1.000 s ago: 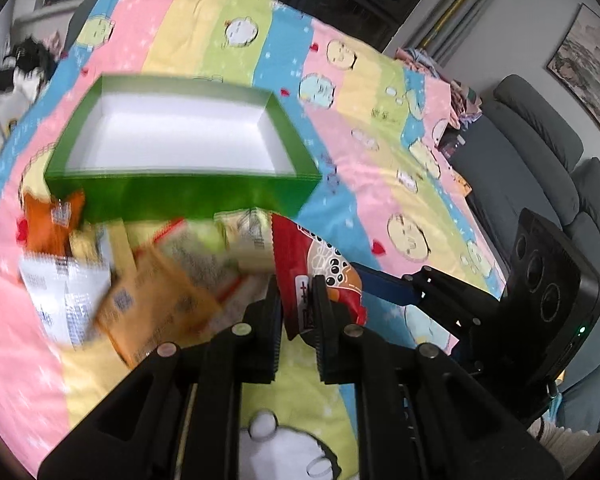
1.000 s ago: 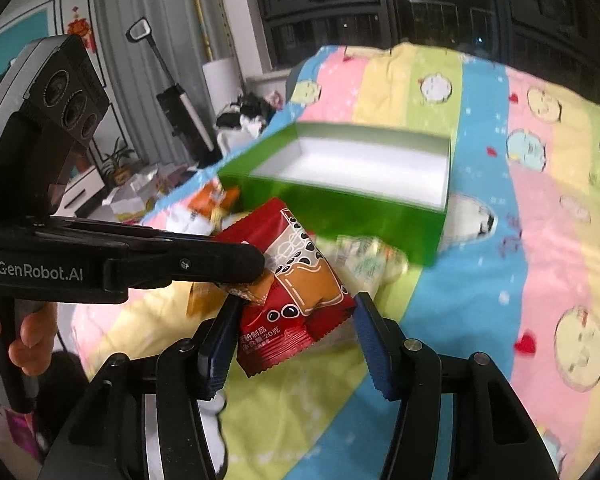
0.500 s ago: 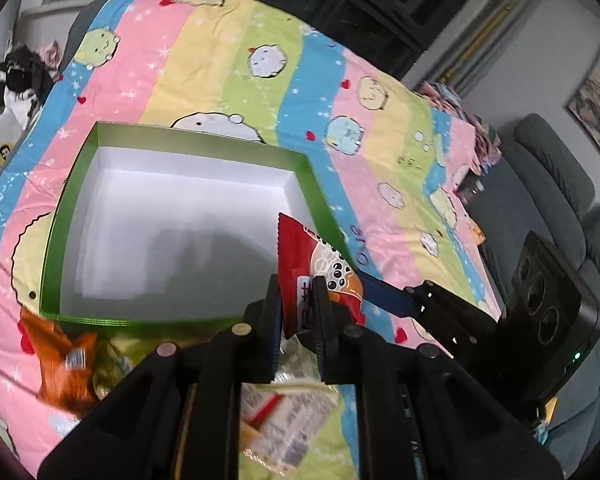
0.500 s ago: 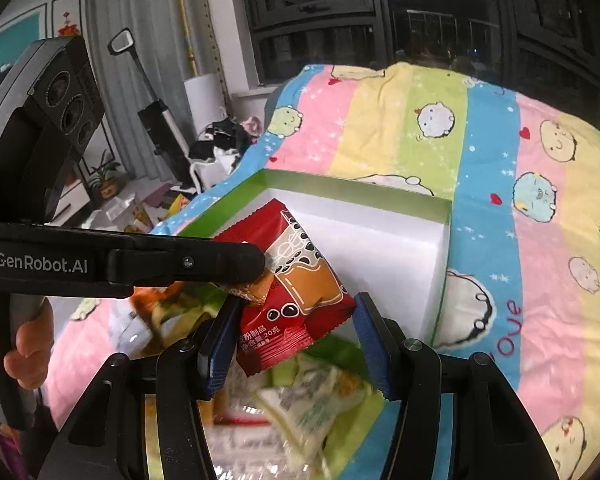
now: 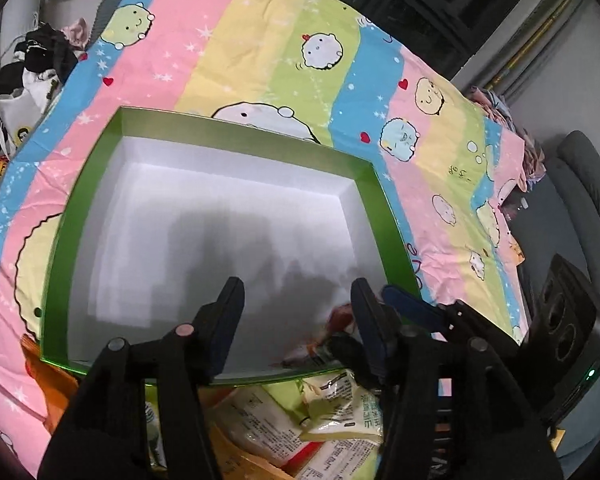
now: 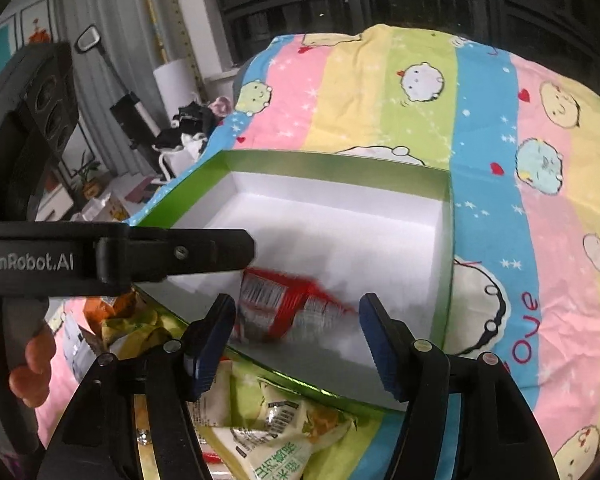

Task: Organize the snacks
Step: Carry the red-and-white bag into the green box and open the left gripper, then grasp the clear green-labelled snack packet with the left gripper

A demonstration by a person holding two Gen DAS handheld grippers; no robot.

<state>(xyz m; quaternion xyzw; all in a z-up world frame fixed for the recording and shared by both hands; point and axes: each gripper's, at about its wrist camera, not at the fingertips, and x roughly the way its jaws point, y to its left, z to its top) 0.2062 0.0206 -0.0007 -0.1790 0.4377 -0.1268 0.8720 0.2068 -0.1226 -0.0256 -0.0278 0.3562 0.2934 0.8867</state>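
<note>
Red snack packet (image 6: 288, 304) has left both grippers since a second ago, now lying blurred inside green box (image 6: 446, 264), near edge. Left gripper (image 5: 296, 320) and right gripper (image 6: 296, 332) are both opening, nothing gripped.

A shallow green box (image 5: 384, 208) with a white inside is lying open on the striped cartoon bedspread, its rim facing up. A red snack packet (image 6: 288, 304), blurred in both views, is showing inside the box near its front wall, printed white panels facing up; whether it is resting on the floor of the box cannot be told. In front of the box, more snack packets (image 6: 276, 436) are lying in a loose heap on the bedspread: pale green and yellow ones with green lettering, and an orange packet (image 6: 100, 306) at the left.
</note>
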